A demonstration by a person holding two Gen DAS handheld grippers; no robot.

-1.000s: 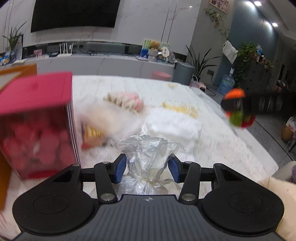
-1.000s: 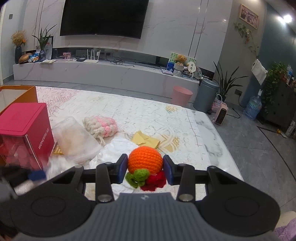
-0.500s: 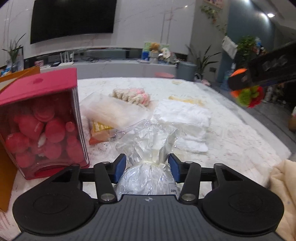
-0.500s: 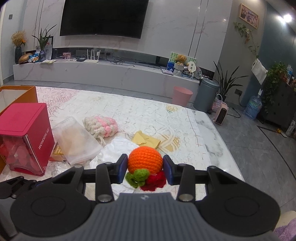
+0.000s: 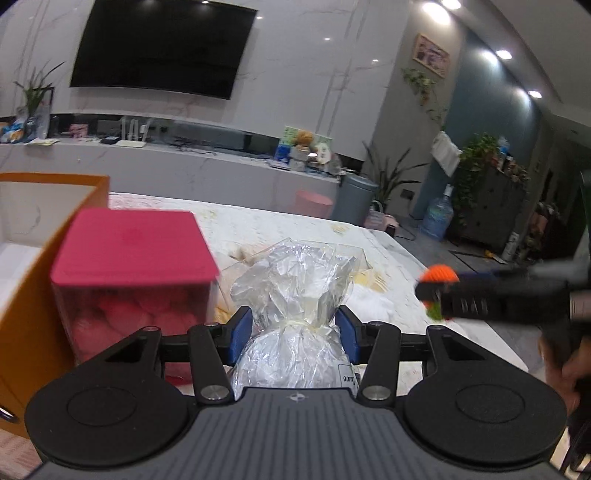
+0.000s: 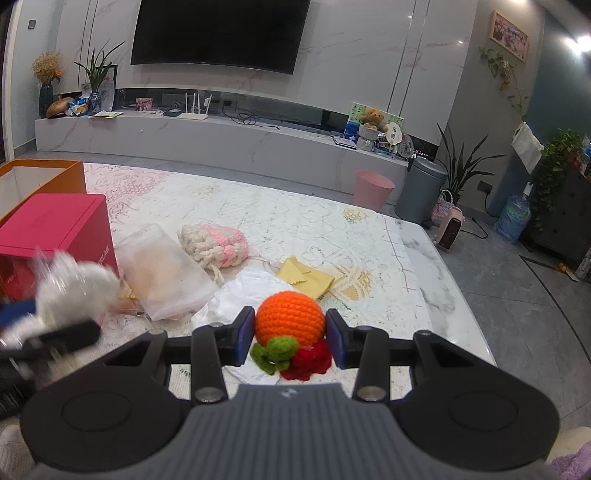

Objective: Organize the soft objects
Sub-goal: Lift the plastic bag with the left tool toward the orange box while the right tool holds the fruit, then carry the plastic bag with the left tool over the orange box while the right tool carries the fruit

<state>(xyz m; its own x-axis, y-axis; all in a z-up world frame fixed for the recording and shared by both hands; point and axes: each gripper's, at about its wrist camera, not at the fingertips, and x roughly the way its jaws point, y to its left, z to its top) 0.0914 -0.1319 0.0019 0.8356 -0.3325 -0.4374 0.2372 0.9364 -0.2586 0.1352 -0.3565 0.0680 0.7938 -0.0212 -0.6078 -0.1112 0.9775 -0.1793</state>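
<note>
Room: marble wall, black television [image 6: 221, 33]. Table [image 6: 436, 295] carries a patterned cloth; at its left edge, a pink box [image 6: 55, 225] lettered "…ERLAB". Left gripper [image 5: 293, 338] clamps a clear bag [image 5: 291, 295]; right gripper [image 6: 290, 341] clamps a crocheted orange [image 6: 290, 319], both above the table.

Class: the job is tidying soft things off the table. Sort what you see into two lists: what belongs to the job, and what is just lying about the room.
Part of the job:
clear bag in left gripper
orange knitted ball in right gripper
pink and cream knitted pouch
yellow cloth
orange box

Just lying about:
television
pink bin
grey bin
water bottle
</note>
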